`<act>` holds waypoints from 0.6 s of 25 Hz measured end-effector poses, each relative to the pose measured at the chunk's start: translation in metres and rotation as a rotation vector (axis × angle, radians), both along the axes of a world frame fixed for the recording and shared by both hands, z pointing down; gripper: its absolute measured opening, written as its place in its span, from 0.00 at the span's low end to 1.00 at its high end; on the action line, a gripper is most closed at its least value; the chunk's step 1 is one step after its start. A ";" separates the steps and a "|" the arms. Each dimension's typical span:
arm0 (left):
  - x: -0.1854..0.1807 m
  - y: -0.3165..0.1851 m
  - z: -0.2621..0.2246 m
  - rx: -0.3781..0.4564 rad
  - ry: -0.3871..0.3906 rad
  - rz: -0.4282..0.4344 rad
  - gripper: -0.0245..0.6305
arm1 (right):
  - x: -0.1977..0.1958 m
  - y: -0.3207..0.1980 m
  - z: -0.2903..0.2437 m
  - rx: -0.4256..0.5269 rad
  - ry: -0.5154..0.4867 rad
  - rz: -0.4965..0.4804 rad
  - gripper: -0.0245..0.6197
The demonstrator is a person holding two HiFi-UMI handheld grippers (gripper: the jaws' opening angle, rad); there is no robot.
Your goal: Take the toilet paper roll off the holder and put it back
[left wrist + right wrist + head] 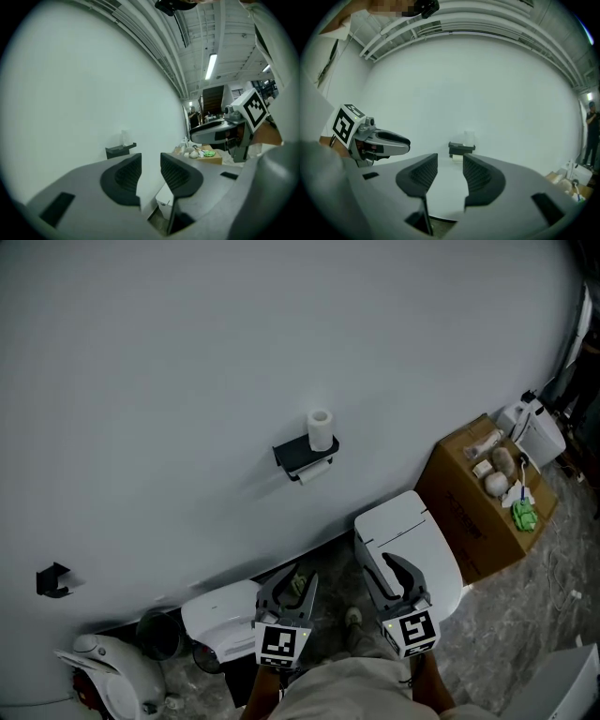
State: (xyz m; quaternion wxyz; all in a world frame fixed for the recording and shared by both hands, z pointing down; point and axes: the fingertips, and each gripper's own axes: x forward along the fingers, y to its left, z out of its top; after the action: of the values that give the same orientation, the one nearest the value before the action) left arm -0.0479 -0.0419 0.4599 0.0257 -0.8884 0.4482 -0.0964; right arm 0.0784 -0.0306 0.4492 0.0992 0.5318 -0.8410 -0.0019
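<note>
Both claws are well short of the work. The left claw [298, 579] and right claw [395, 570] each have their jaws a little apart with nothing between them. The black holder [298, 455] is fixed mid-wall [169, 381], well clear of its edges. The toilet paper roll [315, 472] hangs beneath it, and a spare roll [321, 429] stands upright on its shelf.

The reach would go best with one claw wide open, approaching level, squeezing the hanging roll lightly and sliding it off sideways without bumping the spare.

No writing is legible. Print on the cardboard box [469, 507] is too faint to read.
</note>
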 end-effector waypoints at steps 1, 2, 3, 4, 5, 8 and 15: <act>0.003 -0.008 0.000 -0.004 0.002 -0.011 0.24 | 0.002 -0.009 0.001 -0.005 -0.002 -0.010 0.29; 0.005 -0.015 0.000 -0.007 0.004 -0.022 0.24 | 0.005 -0.018 0.001 -0.008 -0.004 -0.021 0.29; 0.008 -0.023 0.000 -0.011 0.006 -0.034 0.24 | 0.007 -0.028 0.001 -0.012 -0.006 -0.033 0.30; 0.011 -0.031 0.000 -0.014 0.006 -0.046 0.24 | 0.010 -0.036 0.001 -0.016 -0.008 -0.044 0.30; 0.014 -0.038 -0.001 -0.017 0.006 -0.058 0.24 | 0.013 -0.045 0.001 -0.019 -0.010 -0.056 0.30; 0.022 -0.058 -0.004 -0.021 0.000 -0.096 0.24 | 0.021 -0.069 0.000 -0.024 -0.023 -0.093 0.30; 0.040 -0.093 -0.008 -0.024 -0.022 -0.178 0.24 | 0.040 -0.114 -0.002 -0.020 -0.062 -0.170 0.30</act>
State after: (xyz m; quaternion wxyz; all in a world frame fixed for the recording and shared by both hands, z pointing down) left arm -0.0076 -0.1352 0.4515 0.0114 -0.8441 0.5240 -0.1133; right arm 0.1188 -0.1451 0.4474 0.0779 0.4573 -0.8858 0.0145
